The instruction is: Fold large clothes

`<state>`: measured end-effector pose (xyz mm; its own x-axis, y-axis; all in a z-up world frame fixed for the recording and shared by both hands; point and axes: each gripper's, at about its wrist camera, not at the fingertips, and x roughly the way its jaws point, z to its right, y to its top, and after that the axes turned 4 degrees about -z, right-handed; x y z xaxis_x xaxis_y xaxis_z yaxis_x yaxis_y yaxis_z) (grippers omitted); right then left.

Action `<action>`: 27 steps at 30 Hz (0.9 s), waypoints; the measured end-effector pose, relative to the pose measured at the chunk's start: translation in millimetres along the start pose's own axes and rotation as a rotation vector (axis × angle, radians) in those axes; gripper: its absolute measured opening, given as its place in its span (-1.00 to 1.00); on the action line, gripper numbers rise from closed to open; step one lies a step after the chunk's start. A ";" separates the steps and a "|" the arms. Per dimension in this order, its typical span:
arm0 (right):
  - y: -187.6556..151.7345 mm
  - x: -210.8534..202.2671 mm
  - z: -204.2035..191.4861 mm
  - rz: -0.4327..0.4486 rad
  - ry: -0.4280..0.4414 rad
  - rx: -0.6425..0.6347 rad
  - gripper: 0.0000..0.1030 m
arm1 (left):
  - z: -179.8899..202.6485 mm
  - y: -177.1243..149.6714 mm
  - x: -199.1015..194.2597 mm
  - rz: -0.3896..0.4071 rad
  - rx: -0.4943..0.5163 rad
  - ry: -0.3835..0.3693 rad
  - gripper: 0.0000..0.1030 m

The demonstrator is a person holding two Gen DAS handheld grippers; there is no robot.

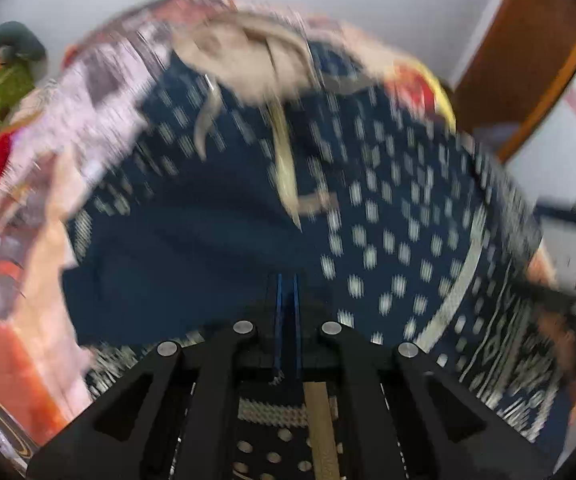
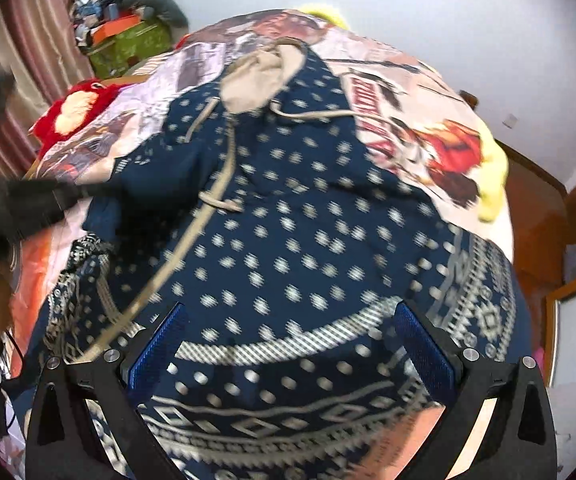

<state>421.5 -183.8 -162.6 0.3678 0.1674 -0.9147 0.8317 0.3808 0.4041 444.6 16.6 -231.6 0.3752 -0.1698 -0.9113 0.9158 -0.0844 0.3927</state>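
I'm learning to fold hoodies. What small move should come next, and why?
Probably carry the left gripper, whose fingers are shut on navy cloth, across the hoodie to lay that side over. The right gripper hangs open above the hem, holding nothing.

navy white-dotted hoodie [image 2: 288, 240], beige hood [image 2: 256, 80]

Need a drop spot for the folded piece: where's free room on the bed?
Free: printed bedspread between the navy hoodie and the yellow plush, and the strip beyond the beige hood. Crowded: red plush at the far left corner, left gripper on the hoodie's left side; hoodie fills the middle.
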 end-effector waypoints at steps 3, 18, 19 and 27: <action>-8.0 -1.1 8.6 -0.016 0.015 0.031 0.99 | 4.5 -19.4 14.7 -0.079 0.035 0.010 -0.90; 37.0 29.1 -112.0 -0.016 0.129 -0.147 0.99 | -161.8 -103.3 -61.3 0.070 -0.231 0.193 0.05; 40.8 36.6 -127.0 -0.024 0.137 -0.164 0.99 | -170.4 -109.3 -57.7 0.060 -0.244 0.194 0.05; 69.9 117.3 -233.0 -0.156 0.172 -0.308 0.99 | -198.1 -133.9 -24.6 0.008 -0.286 0.138 0.05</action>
<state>425.9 74.3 -241.8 0.1498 0.2264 -0.9625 0.6983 0.6649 0.2651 341.2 226.5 -286.2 0.3808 -0.0330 -0.9241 0.9085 0.1993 0.3673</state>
